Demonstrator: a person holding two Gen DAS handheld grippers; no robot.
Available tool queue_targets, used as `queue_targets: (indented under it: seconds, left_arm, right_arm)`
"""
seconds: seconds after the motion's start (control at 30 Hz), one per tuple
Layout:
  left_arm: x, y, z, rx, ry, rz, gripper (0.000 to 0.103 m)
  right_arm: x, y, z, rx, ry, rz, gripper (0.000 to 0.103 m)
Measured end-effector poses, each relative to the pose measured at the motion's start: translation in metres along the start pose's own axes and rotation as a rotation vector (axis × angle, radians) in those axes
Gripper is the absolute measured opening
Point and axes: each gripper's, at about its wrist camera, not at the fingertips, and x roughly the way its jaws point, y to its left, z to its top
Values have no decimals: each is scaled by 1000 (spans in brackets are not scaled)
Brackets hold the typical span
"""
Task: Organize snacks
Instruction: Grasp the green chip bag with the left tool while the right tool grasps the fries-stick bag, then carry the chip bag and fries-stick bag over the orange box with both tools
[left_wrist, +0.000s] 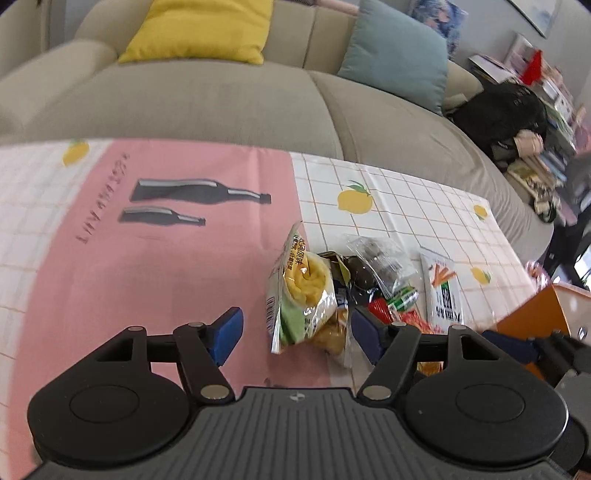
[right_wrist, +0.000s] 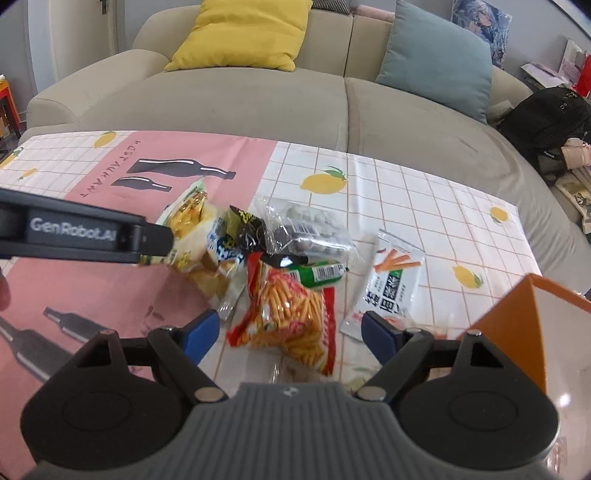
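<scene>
While spread — snacks (right_wrist: 291, 314) between right tongs (right_wrist: 291, 334)

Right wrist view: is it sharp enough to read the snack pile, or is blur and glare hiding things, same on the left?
Right wrist view: red stick-snack bag fairly sharp, yellow chip bag smeared, glare on the clear pouch. Left wrist view: softer overall, chip bag readable, orange box blurred; fisheye bends the sofa in both.
</scene>
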Motion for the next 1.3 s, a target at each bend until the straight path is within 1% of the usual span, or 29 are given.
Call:
queue_targets:
  seconds: [0.07,0.17,0.33,0.4,0.43,0.47,0.5,0.57,0.73,0.77,0.8,0.93,1.0,1.13,1.23,1.3]
  left_arm:
    - [12,4,3,-25,20,-9,79]
    - [28,5,6,-31,49,-3,78]
    - [49,3,8,-31,90,-10,74]
    - [55,3,8,-35,111,-14,67]
    - [57,3,8,-43,120,-19,67]
    - [57,4,8,-52,124,-26,64]
    - [57,4,7,-59,125,-30,62]
    - [57,3,8,-56,124,-24,62]
    - [54,-3,7,-39,141,4,59]
    - [53,-3,7,-37,145,7,51]
    - [52,-4,6,-36,145,7,48]
    - [42,-5,4,-33,146,25,46]
    - [33,-5,2,-40,132,25,44]
    - [12,-8,-3,-52,111,25,43]
    - [-4,-10,-10,-64,118,46,43]
    - [-17,-10,-17,-88,119,44,43]
  right_arm:
    - [9,0,3,-3,13,-5,82]
    - [21,1,6,-6,30,-6,81]
    - [38,1,5,-1,65,-3,72]
    - [40,1,4,2,72,2,65]
    - [41,1,3,11,78,10,65]
    - [42,1,3,12,78,16,63]
    - [43,1,3,12,79,19,59]
    - [43,1,2,8,78,18,58]
    - [42,0,2,13,77,27,54]
    - [43,-1,2,13,75,28,52]
    - [42,-1,1,16,76,29,51]
    - [35,-2,1,21,76,22,47]
    - [28,-3,1,18,61,33,46]
    - [11,-4,-1,13,43,49,45]
    - [-5,-6,-5,31,27,74,44]
    - [-18,-6,-9,40,14,89,43]
